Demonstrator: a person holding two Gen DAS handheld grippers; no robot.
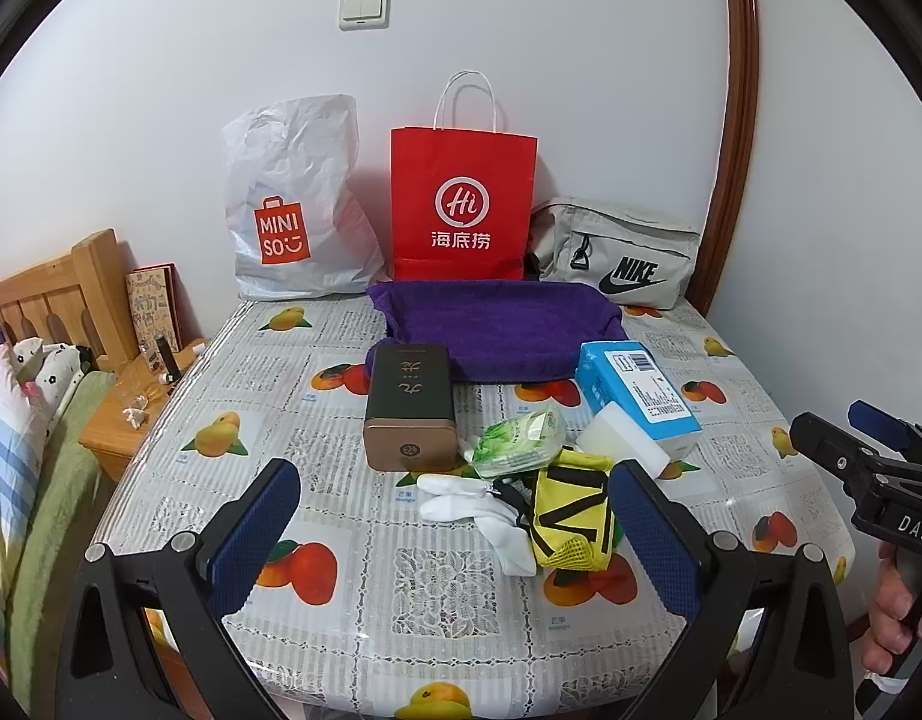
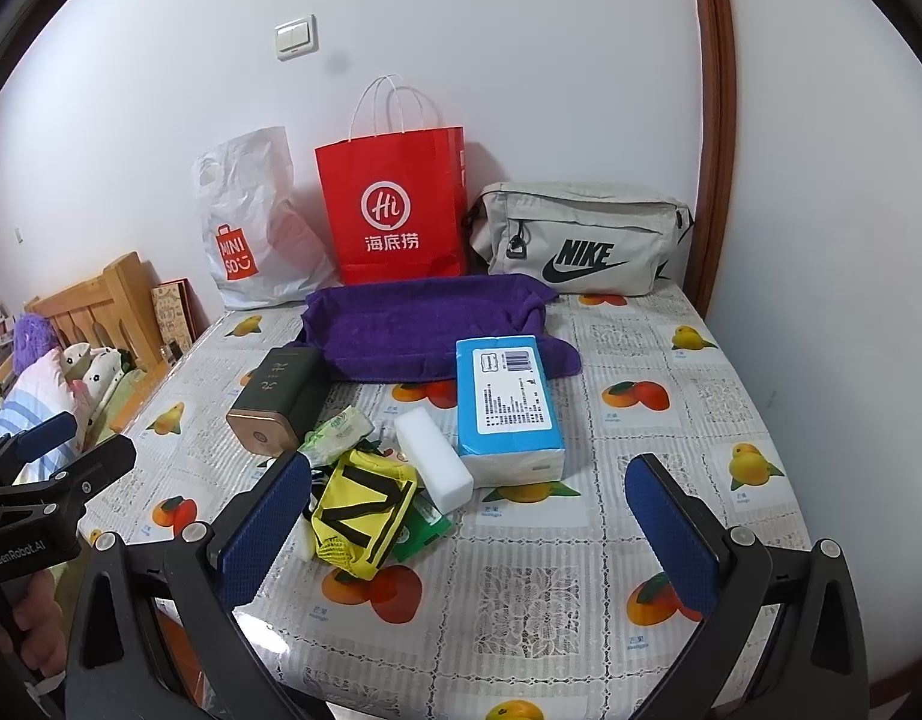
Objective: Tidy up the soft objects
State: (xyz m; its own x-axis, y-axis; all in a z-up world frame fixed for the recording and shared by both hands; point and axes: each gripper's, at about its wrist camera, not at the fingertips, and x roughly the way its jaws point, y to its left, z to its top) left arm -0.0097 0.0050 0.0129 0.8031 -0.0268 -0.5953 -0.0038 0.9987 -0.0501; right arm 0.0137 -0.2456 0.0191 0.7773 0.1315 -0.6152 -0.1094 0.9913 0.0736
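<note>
Hovering over the near edge of the table point(image 1: 353, 618), both tools are unloaded. The left gripper point(image 1: 455, 525) has its jaws spread wide with nothing between them; the right gripper point(image 2: 470, 525) is likewise fully parted and empty. Each is held low and back from the clutter, which I judge to be a starting stance before a first pick.

Nearest the jaws lies a heap of soft items: white socks point(image 1: 479, 510) touching a yellow mesh garment with black stripes point(image 1: 572, 516), which partly covers a green sachet point(image 2: 422, 531). Just behind sit a crumpled green-and-white tissue packet point(image 1: 518, 438) and a white foam block point(image 2: 434, 459), the block touching a blue pack of tissues point(image 2: 509, 402). A dark tin with a bronze end point(image 1: 410, 405) lies on its side to the left of the packet; being rigid, it is likely not part of the sort.

Farther back, a purple towel point(image 1: 497, 327) is spread with raised edges, apparently lining a tray, and I judge it to be the intended receptacle. Against the wall stand a white Miniso bag point(image 1: 293, 204), a red paper bag point(image 1: 461, 204) and a grey Nike pouch point(image 1: 620, 255), leaning there for support.

No soft item is yet on the towel; the task looks unstarted.
</note>
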